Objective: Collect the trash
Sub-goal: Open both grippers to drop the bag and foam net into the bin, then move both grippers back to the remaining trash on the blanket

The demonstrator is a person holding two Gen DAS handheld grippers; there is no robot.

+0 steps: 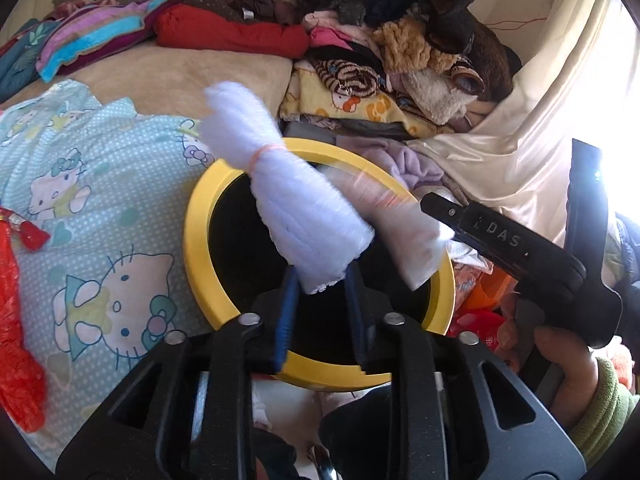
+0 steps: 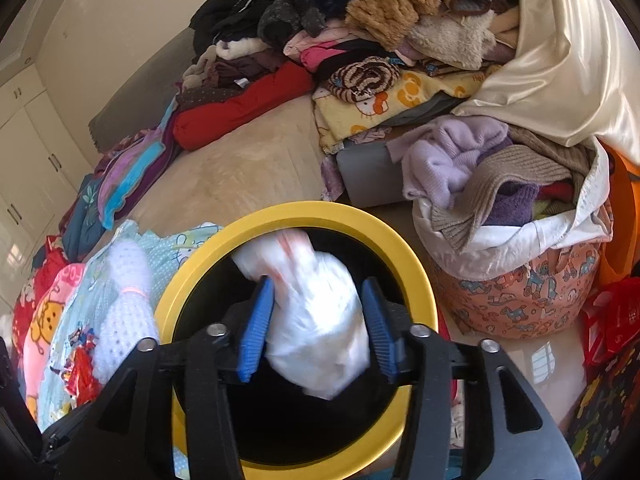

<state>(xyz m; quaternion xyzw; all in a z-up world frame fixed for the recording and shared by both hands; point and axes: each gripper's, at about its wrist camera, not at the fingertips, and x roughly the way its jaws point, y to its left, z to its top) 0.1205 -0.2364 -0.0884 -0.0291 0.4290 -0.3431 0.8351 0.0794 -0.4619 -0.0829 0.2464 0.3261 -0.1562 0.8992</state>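
A yellow-rimmed black bin [image 1: 200, 216] [image 2: 416, 280] stands beside the bed. My left gripper [image 1: 322, 280] is shut on the lower end of a pale blue-white foam roll [image 1: 280, 196] tied with an orange band, and holds it over the bin mouth. The roll also shows at the left of the right wrist view [image 2: 128, 300]. My right gripper [image 2: 318, 316] has blue pads on either side of a crumpled white plastic bag [image 2: 320, 332] above the bin opening; the bag is motion-blurred. The right gripper's body [image 1: 520, 248] enters the left wrist view from the right.
A Hello Kitty quilt [image 1: 100, 208] covers the bed at left, with red plastic [image 1: 16, 320] on it. A heap of clothes [image 1: 380, 40] lies behind the bin. A fabric basket of clothes [image 2: 520, 288] stands right of the bin, near a cream curtain [image 2: 560, 60].
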